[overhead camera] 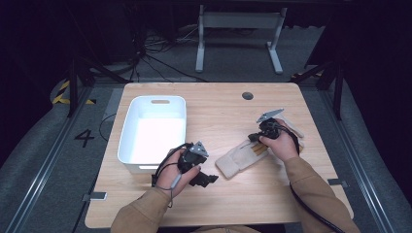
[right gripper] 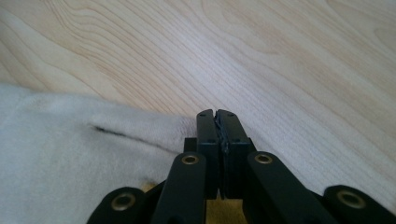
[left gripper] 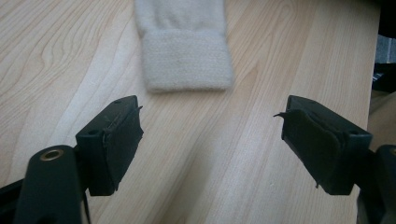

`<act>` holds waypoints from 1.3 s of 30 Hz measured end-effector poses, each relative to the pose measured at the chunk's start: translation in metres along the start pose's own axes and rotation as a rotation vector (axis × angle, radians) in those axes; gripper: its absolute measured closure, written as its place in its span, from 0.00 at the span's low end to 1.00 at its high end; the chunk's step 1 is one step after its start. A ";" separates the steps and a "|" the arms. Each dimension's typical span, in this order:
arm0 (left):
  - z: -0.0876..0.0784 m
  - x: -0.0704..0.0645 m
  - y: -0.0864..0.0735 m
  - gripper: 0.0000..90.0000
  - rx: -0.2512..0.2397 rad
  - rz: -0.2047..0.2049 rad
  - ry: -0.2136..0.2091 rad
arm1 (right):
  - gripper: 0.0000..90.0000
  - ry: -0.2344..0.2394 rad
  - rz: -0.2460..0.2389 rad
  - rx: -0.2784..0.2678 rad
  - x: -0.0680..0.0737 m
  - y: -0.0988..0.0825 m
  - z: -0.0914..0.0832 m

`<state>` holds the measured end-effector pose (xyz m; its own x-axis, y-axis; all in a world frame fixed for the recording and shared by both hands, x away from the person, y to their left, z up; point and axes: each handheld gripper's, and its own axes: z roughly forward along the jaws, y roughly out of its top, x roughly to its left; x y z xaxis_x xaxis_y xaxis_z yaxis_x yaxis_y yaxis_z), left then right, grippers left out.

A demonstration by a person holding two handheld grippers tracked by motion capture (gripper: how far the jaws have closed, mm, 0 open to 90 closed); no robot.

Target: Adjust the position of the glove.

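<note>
On the table [overhead camera: 214,111], right of the white plastic bin [overhead camera: 153,131], the cream knitted sock [left gripper: 184,44] is lying, cuff straight ahead of the left gripper's [left gripper: 210,140] spread fingers; right gripper [right gripper: 218,122], fingers pressed together, is sitting over its far end.

Tan sleeves [overhead camera: 311,182], black left tool [left gripper: 210,149], brass-eyed right tool [right gripper: 218,122], trailing black cables

You see one sock [overhead camera: 238,158], cream-white with a knit, fuzzy surface. It lies flat on the table [overhead camera: 233,204], right of the bin [overhead camera: 154,127], running diagonally. Its ribbed cuff [left gripper: 187,60] forms the near-left end. Brown-yellow stripes [overhead camera: 259,150] mark the far-right part. A shallow crease crosses the fabric there.
</note>
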<state>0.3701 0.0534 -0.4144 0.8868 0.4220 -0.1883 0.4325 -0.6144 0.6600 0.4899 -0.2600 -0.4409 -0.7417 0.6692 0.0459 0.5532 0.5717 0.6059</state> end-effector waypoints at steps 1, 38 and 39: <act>0.000 0.000 0.000 0.23 0.009 0.004 -0.003 | 0.99 -0.003 0.000 0.007 0.000 -0.002 0.000; 0.021 0.009 0.020 0.29 0.036 -0.046 0.048 | 0.98 -0.002 -0.016 0.056 0.032 -0.038 -0.031; 0.020 0.009 0.021 0.30 0.034 -0.043 0.050 | 0.98 -0.003 -0.015 0.057 0.033 -0.040 -0.031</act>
<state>0.3905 0.0309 -0.4168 0.8583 0.4809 -0.1788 0.4761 -0.6166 0.6269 0.4316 -0.2755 -0.4385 -0.7493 0.6613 0.0349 0.5626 0.6079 0.5603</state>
